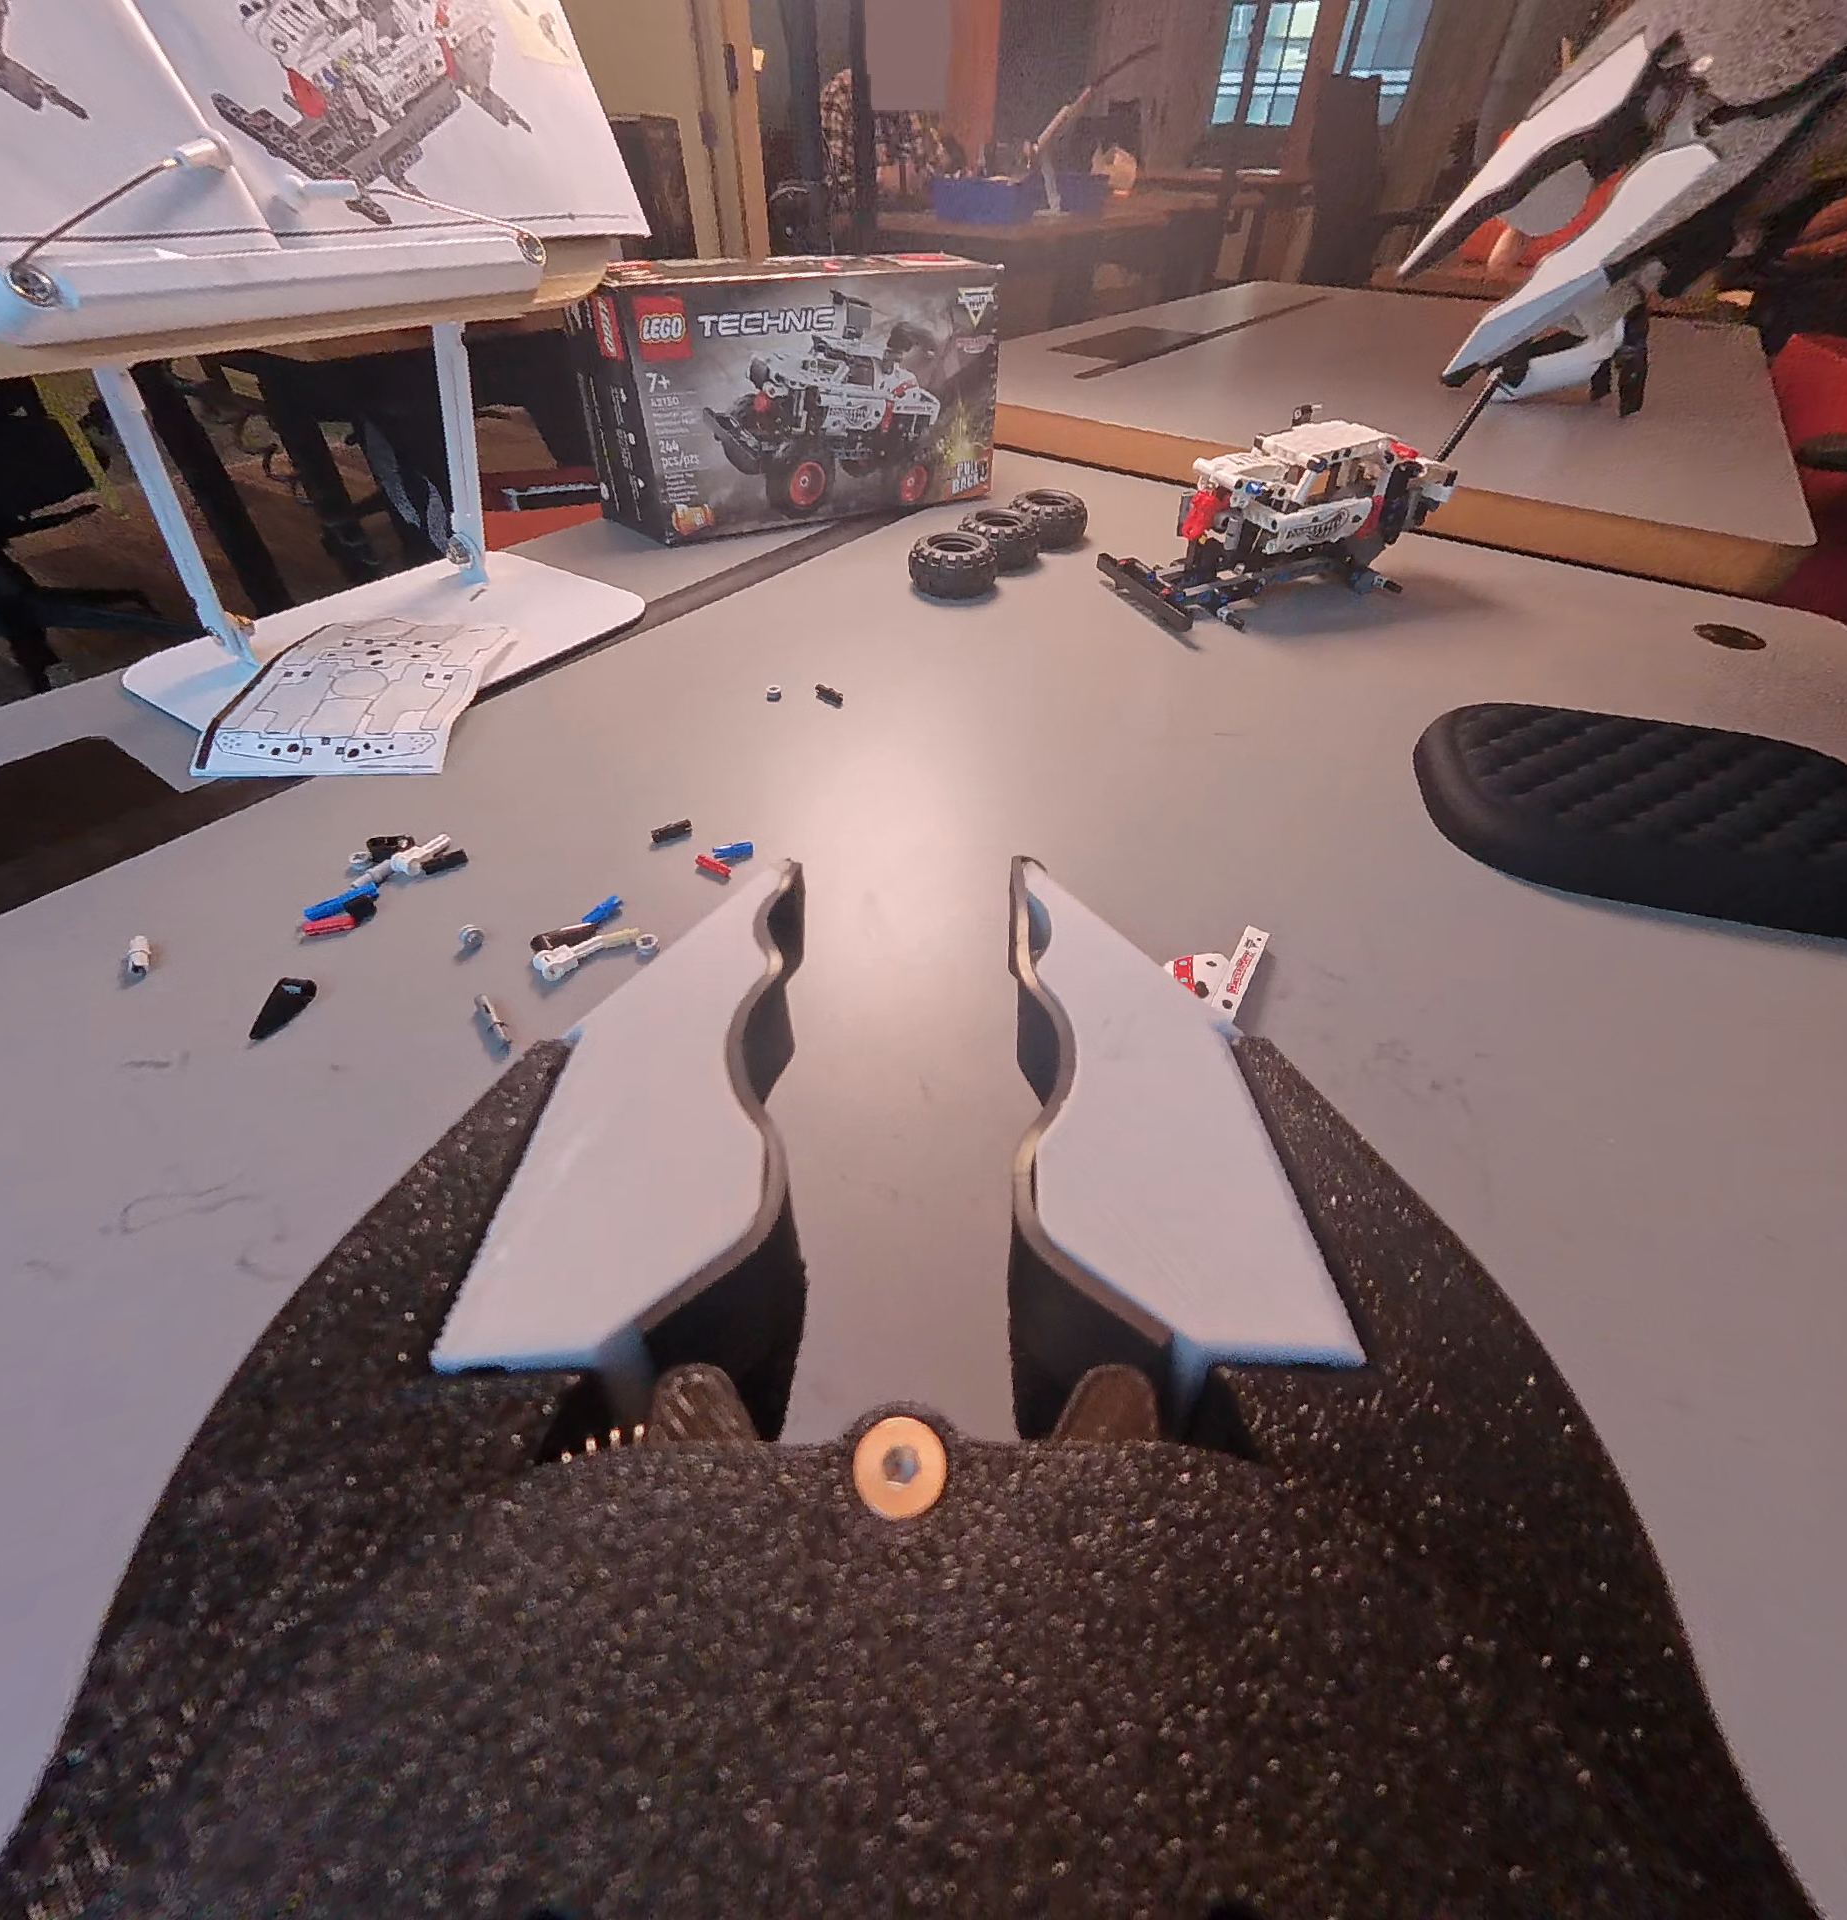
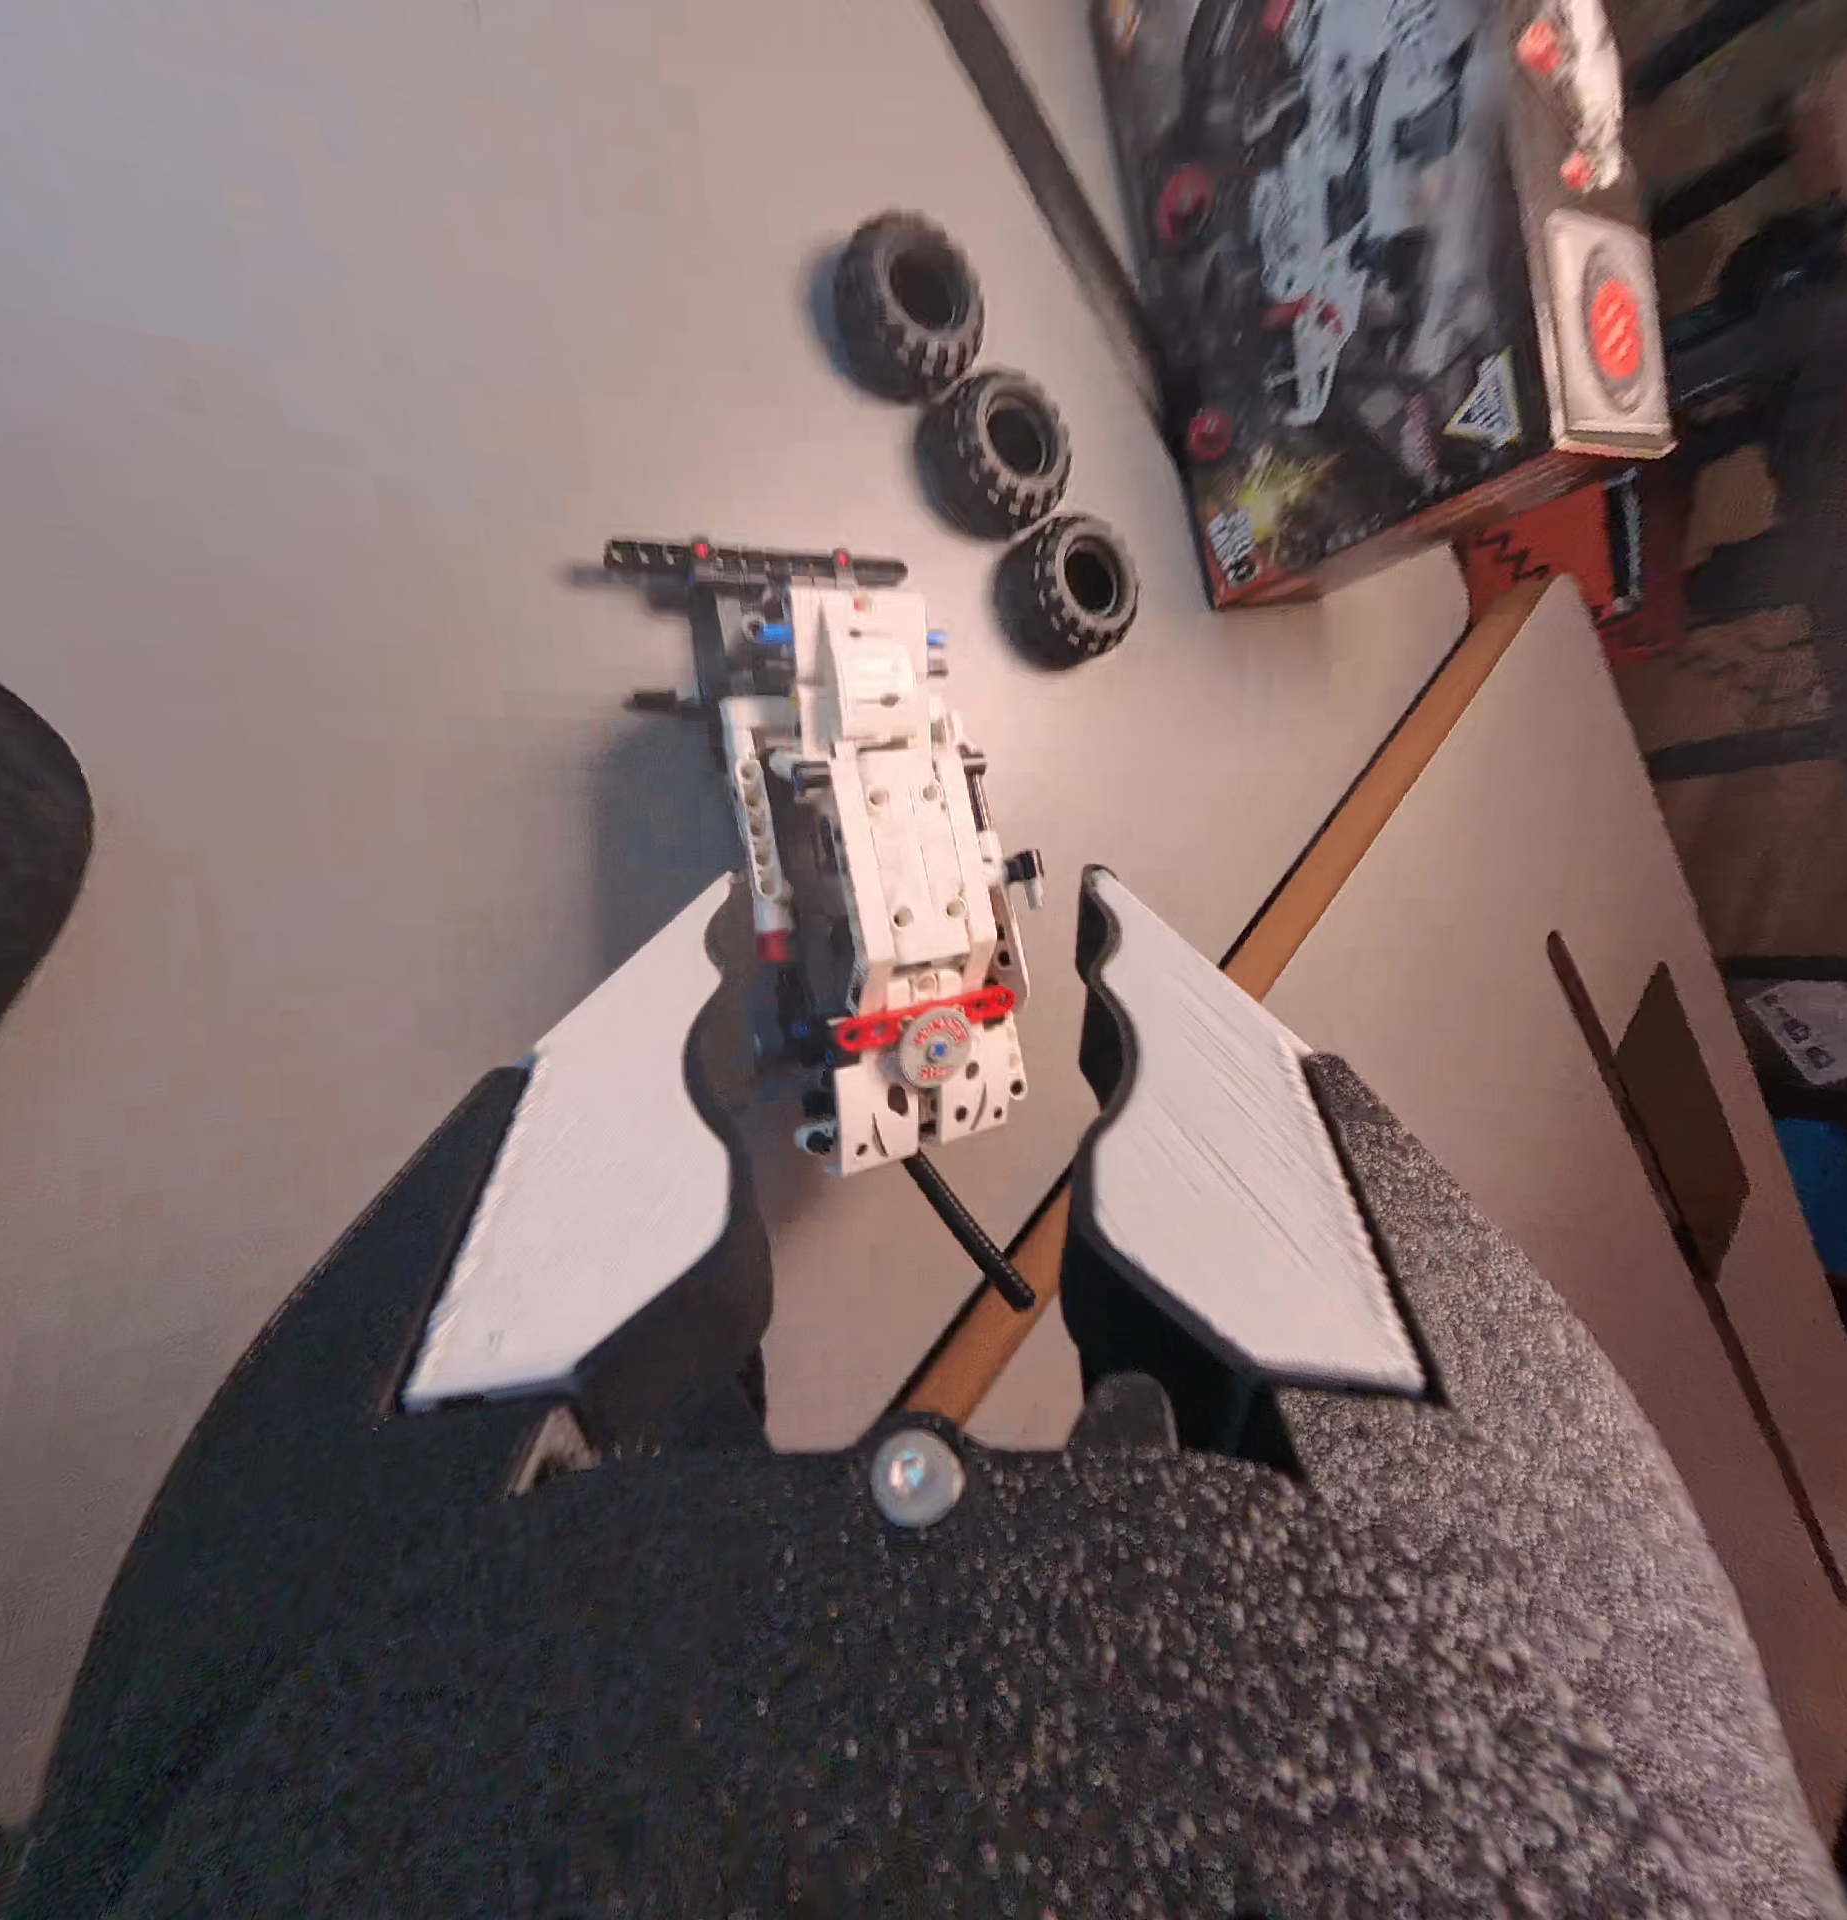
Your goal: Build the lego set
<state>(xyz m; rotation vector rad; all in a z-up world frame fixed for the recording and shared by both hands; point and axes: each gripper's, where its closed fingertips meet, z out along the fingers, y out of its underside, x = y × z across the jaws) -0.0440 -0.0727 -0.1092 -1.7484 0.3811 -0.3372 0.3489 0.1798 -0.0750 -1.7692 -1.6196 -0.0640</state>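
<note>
Left wrist view: left gripper (image 1: 903, 883) sits low over the grey table (image 1: 1002, 790), jaws apart, nothing between them. Loose pins and connectors (image 1: 576, 940) lie just off its left finger; a small stickered white piece (image 1: 1236, 966) lies just off its right finger. The truck model (image 1: 1288, 520) stands far ahead and to the right, wheel-less, with three black tyres (image 1: 997, 540) in a row to its left and the set box (image 1: 799, 400) behind those. Sticker sheet (image 1: 353, 696) and the instruction stand (image 1: 275, 270) are ahead to the left; a black pad (image 1: 1667, 810) lies off to the right. The right gripper (image 1: 1459, 312) hangs above and beyond the model, much nearer to it than the left. Right wrist view (motion-blurred): right gripper (image 2: 903, 894) looks down on the truck model (image 2: 867, 873), jaws spread and empty. The model's long axis runs roughly along the finger direction, rear end with its red beam (image 2: 924, 1018) and black flexible rod (image 2: 971, 1226) toward the camera, rear half between the fingers; probably not touching, though blur makes contact hard to rule out. Tyres (image 2: 992, 447) and box (image 2: 1376, 260) lie ahead-right. Judgement: closing across the body's width is open to it; the protruding rod could snag.
</note>
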